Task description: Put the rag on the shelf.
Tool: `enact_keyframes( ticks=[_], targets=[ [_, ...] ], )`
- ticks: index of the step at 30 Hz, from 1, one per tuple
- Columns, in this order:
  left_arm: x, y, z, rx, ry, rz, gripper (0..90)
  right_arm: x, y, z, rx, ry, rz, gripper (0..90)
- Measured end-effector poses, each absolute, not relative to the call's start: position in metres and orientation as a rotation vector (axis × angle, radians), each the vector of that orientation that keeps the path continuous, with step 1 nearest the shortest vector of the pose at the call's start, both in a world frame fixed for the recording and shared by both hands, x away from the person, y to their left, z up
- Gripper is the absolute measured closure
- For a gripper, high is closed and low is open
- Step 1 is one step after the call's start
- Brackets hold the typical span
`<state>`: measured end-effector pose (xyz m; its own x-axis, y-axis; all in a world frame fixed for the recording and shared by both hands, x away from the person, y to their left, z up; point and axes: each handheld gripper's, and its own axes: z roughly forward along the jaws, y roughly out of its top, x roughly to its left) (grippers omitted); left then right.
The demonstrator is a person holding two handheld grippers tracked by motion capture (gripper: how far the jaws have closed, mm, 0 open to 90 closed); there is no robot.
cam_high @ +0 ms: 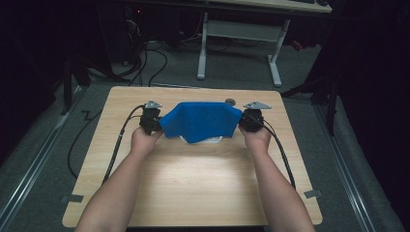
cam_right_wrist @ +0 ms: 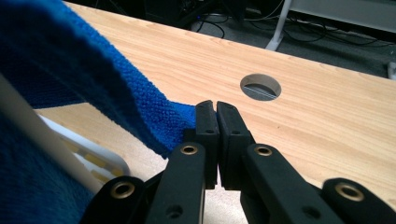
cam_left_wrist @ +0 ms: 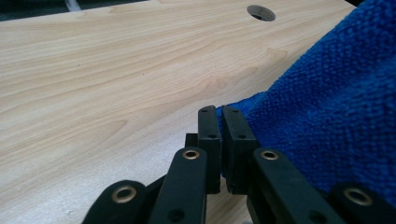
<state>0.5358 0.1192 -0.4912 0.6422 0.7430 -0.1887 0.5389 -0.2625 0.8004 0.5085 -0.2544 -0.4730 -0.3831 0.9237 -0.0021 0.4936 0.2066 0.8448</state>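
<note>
At centre left of the high view, the left gripper [cam_high: 153, 122] pinched the left edge of the blue cloth [cam_high: 200, 121], its jaws closed tight on a corner of the fabric. The cloth hung stretched across the middle of the frame above the wooden table [cam_high: 193, 183], partly covering a white object [cam_high: 212, 140] beneath it. At centre right, the right gripper [cam_high: 249, 121] clamped the cloth's other end, jaws pressed together on it. A round hole [cam_high: 230, 101] lay just behind the cloth.
</note>
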Motion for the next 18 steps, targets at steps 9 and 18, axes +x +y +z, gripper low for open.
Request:
enact_keyframes(
  ticks=[9, 18],
  targets=[
    [0.533, 0.119, -0.502, 1.94, 1.021, 0.25, 86.3, 0.499, -0.257, -0.485, 1.325, 1.976, 1.08, 89.0],
    [0.528, 0.121, -0.5, 1.914, 1.055, 0.275, 70.1, 0.495, -0.264, -0.487, 1.351, 1.948, 1.119, 80.6]
  ],
)
